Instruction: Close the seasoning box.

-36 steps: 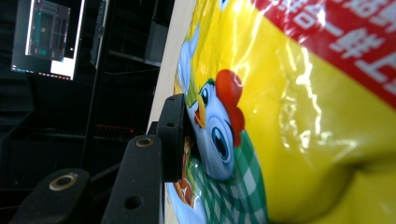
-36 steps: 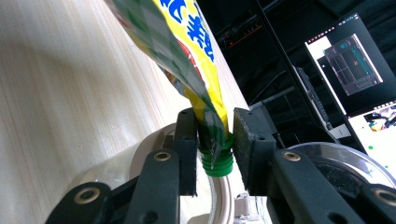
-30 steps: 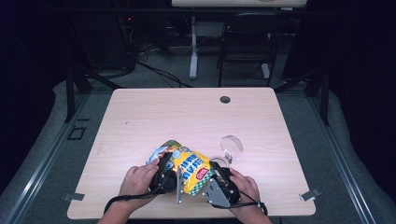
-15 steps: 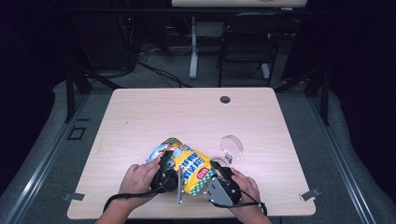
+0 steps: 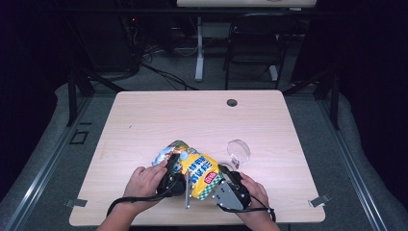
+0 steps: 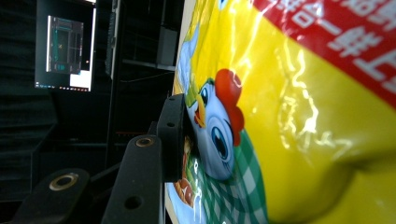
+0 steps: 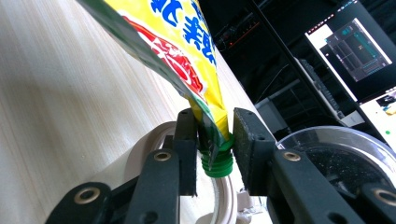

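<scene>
Pale wood-grain desk (image 5: 144,120) fills the centre of the high view, bare over its upper half. Small dark round grommet (image 5: 232,102) sits near the desk's top edge, right of centre. Yellow snack bag (image 5: 195,166) lies at lower centre; a clear round lid (image 5: 238,150) just right of it.

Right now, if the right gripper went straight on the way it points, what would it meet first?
The right gripper already has the yellow snack bag between its jaws, at the corner by a green piece. Going on, it would probably push further into the bag; depth beyond is unclear.
</scene>
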